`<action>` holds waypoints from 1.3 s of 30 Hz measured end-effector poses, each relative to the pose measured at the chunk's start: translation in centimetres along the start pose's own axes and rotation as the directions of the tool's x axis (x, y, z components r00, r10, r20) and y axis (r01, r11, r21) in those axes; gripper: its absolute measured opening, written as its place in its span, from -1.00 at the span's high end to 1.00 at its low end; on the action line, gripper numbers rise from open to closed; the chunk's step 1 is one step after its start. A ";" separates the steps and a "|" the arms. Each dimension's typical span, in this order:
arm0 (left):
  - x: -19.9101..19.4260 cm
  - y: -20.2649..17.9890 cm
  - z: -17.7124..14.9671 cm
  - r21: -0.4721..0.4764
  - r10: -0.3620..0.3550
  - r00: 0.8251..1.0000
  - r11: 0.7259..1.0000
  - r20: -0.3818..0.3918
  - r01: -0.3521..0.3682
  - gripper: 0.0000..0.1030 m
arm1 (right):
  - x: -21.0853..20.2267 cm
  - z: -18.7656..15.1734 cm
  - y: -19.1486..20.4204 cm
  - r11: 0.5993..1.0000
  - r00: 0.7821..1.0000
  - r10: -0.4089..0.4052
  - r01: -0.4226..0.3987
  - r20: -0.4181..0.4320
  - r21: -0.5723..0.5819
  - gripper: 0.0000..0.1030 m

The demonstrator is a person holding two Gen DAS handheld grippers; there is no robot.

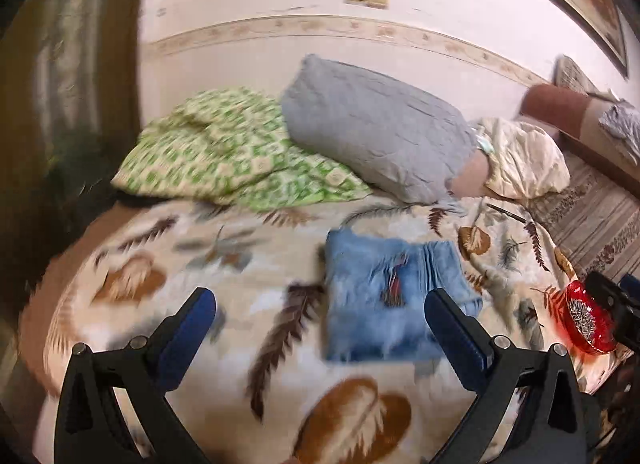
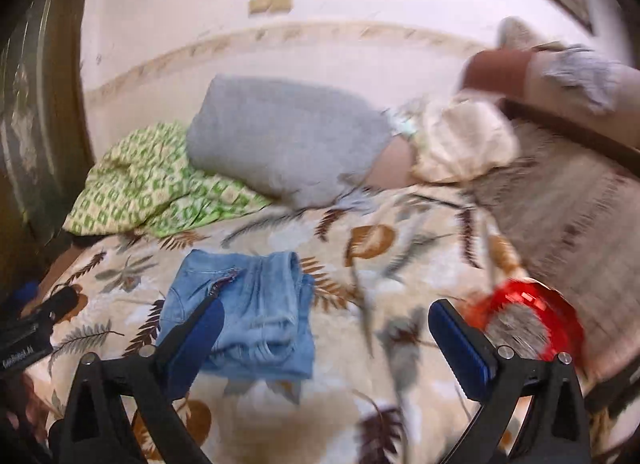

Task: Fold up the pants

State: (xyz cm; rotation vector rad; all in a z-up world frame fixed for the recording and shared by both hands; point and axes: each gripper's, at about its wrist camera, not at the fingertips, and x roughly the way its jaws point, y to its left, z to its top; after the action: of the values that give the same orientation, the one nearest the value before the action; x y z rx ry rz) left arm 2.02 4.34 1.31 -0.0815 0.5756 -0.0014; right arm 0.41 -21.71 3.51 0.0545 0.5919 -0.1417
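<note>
Light blue denim pants [image 1: 384, 296] lie folded into a compact square on the leaf-patterned blanket [image 1: 200, 256]. In the left wrist view my left gripper [image 1: 320, 304] is open and empty, held above the blanket, its right finger over the pants' right edge. In the right wrist view the pants [image 2: 256, 312] lie at lower left, and my right gripper [image 2: 326, 316] is open and empty, its left finger over the pants' left part. The right gripper also shows at the right edge of the left wrist view [image 1: 612, 300].
A grey pillow [image 1: 376, 128], a green patterned pillow [image 1: 224, 152] and a cream pillow [image 1: 524, 160] lie at the far side by the wall. A red glass dish [image 1: 586, 320] with small pieces sits on the blanket's right, also in the right wrist view [image 2: 532, 324].
</note>
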 end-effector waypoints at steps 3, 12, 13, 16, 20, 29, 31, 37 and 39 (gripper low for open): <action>0.2 -0.7 -1.0 0.062 -0.014 0.998 0.998 -0.066 0.018 -1.00 | -1.7 -1.3 0.5 1.000 1.000 0.006 -0.007 -0.022 -0.028 -1.00; -0.9 -1.1 -0.6 0.075 -0.007 1.000 0.997 -0.027 0.009 -1.00 | -2.4 -1.4 0.5 0.999 0.999 0.014 -0.016 -0.045 -0.048 -1.00; -0.9 -1.1 -0.6 0.079 -0.004 1.000 0.997 -0.029 0.007 -1.00 | -2.4 -1.6 0.6 0.999 0.999 0.014 -0.016 -0.049 -0.046 -1.00; -1.0 -1.1 -0.6 0.079 -0.009 0.999 0.997 -0.032 0.011 -1.00 | -2.3 -1.7 0.7 0.999 0.998 0.021 -0.023 -0.054 -0.047 -1.00; -1.0 -1.1 -0.6 0.084 -0.011 0.999 0.996 -0.035 0.014 -1.00 | -2.3 -1.8 0.9 0.999 0.998 0.022 -0.024 -0.054 -0.040 -1.00; -1.0 -1.3 -0.5 0.087 -0.017 0.999 0.996 -0.039 0.020 -1.00 | -1.8 -1.8 0.6 0.999 0.997 0.022 -0.025 -0.069 -0.030 -1.00; -0.9 -1.3 -0.5 0.087 -0.017 0.999 0.996 -0.041 0.021 -1.00 | -1.8 -1.9 0.6 0.999 0.997 0.023 -0.025 -0.068 -0.029 -1.00; -0.9 -1.3 -0.5 0.085 -0.019 0.999 0.996 -0.044 0.023 -1.00 | -1.8 -1.8 0.6 0.999 0.997 0.024 -0.026 -0.071 -0.032 -1.00; -0.8 -1.3 -0.5 0.077 -0.024 0.999 0.997 -0.049 0.028 -1.00 | -1.7 -1.9 0.6 0.999 0.997 0.019 -0.021 -0.069 -0.036 -1.00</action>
State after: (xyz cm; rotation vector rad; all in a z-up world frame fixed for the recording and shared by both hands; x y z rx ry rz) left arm 1.10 3.04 1.40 -0.0131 0.6216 -0.0510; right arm -1.98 -20.70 2.88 0.0303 0.6619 -0.1098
